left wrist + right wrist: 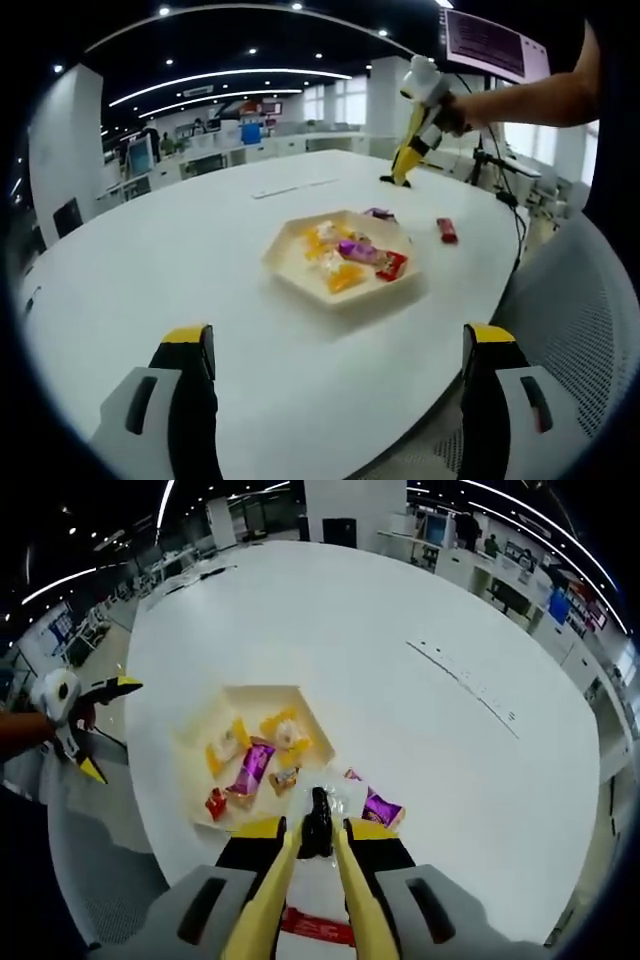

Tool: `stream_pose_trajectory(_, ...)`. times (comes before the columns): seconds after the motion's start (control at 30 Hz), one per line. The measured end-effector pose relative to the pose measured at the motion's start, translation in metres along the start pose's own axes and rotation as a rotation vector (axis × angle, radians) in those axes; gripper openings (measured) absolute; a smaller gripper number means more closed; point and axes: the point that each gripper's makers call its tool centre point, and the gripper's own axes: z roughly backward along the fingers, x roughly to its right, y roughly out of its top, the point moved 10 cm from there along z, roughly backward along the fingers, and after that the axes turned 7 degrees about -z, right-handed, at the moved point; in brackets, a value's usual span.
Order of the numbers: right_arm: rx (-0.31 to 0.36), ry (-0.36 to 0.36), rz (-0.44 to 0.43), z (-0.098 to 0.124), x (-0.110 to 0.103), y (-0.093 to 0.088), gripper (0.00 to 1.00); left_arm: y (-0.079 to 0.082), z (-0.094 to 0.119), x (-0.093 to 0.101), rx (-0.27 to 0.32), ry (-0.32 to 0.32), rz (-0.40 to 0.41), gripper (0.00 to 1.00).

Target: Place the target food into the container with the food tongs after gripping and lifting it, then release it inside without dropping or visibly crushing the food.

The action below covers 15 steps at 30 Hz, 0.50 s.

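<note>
The right tool (pixel 316 832) is pressed onto a pair of yellow food tongs (pixel 270 900), whose arms run up between its jaws to nearly closed dark tips just above. Those tips hang over a clear-wrapped sweet (pixel 335 798) lying on the white worktop (pixel 420 610), beside a purple-wrapped sweet (pixel 381 807) at 2 o'clock from them; whether the tongs already touch either one cannot be told. A red-wrapped sweet (pixel 318 926) lies at 6 o'clock, partly under the tool. At 10 o'clock sits the pale hexagonal container (pixel 262 694), already holding several yellow, purple and red sweets.

In the left gripper view the left tool (pixel 340 350) is spread wide and empty, low over the near edge of the worktop, with the container at 12 o'clock and the right tool (pixel 405 165) held high beyond it.

My reading: part of the job looks done, and at least three sweets remain outside, the next one not yet lifted.
</note>
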Motion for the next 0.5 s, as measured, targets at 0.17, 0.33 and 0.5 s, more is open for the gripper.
stream_pose_trajectory(0.17,-0.005,0.024,0.032,-0.007,-0.018,0.016,0.21,0.0,0.0,-0.001,0.0,0.006,-0.001,0.99)
stream_pose_trajectory(0.33,-0.006,0.047,0.061,-0.017,-0.034,0.031,0.21,0.0,0.0,0.0,-0.003,0.003,-0.004,0.99)
stream_pose_trajectory(0.5,0.015,0.086,0.085,-0.029,-0.06,0.052,0.22,-0.001,0.0,0.001,-0.01,-0.002,-0.012,0.99)
